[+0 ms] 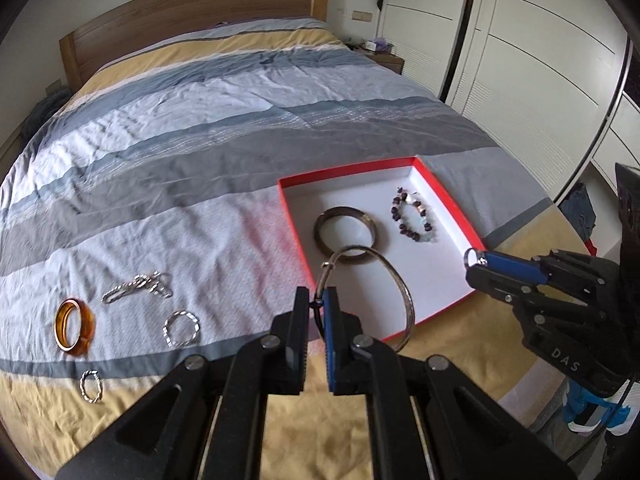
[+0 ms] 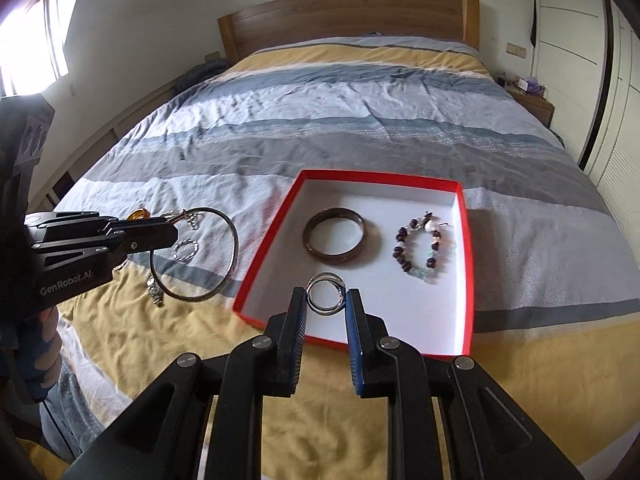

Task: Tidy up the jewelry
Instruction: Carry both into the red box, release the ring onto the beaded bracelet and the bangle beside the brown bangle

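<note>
My left gripper [image 1: 317, 304] is clenched on a thin silver bangle [image 1: 394, 280], pinching the wire near its small clasp; the hoop hangs free at the lower centre of the left view, over the near left corner of the red box [image 1: 444, 188]. I judge it light and stiff but slick, so a narrow pinch on bare wire may let it swivel; gripping by the clasp gives the pads something to catch.

My right gripper [image 2: 326, 300] holds a pair of small silver rings [image 2: 325, 294] between its fingers at the centre of the right view, above the box's white floor; they look tiny, hard and prone to slip.

A dark bangle [image 2: 335, 242] and a bead bracelet [image 2: 420, 250] already lie inside. An amber ring [image 1: 74, 328], a chain [image 1: 136, 286] and two twisted loops [image 1: 181, 328] wait on the bedspread [image 1: 200, 140] at lower left.
</note>
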Action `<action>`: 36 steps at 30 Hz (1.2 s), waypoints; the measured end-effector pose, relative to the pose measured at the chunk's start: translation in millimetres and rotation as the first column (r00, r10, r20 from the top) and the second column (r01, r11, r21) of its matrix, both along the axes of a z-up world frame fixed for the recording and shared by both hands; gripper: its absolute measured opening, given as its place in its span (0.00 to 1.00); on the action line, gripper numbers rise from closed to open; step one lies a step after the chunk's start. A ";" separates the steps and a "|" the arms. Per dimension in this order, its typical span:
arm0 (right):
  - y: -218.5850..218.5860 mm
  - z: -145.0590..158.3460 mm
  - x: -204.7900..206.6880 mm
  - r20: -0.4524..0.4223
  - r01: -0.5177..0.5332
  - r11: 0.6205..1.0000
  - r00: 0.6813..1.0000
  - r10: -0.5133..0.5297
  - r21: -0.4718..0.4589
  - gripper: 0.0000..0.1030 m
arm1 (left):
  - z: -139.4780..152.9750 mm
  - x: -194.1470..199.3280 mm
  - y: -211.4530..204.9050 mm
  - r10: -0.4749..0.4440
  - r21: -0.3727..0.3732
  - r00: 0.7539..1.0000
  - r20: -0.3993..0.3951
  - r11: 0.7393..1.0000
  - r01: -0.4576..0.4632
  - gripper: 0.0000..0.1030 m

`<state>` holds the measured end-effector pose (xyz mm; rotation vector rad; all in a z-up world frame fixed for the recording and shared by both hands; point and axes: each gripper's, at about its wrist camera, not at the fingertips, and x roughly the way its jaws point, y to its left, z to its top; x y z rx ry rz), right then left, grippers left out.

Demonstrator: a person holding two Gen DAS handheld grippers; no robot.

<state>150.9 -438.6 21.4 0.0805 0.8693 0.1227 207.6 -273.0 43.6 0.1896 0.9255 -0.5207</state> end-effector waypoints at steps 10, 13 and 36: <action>-48.4 -27.8 68.1 -0.033 0.054 0.999 0.998 -0.054 -0.001 0.18 | -52.8 36.6 -61.0 -0.048 0.051 0.997 -0.060 0.997 0.051 0.06; -56.5 -39.1 85.1 -0.055 0.060 0.998 0.997 -0.059 0.003 0.18 | -64.8 47.5 -68.0 -0.042 0.060 0.996 -0.073 0.997 0.047 0.06; -64.7 -85.2 119.0 -0.153 0.072 0.996 0.985 -0.080 -0.053 0.20 | -100.1 60.7 -73.3 -0.023 0.063 0.994 -0.109 0.998 0.030 0.06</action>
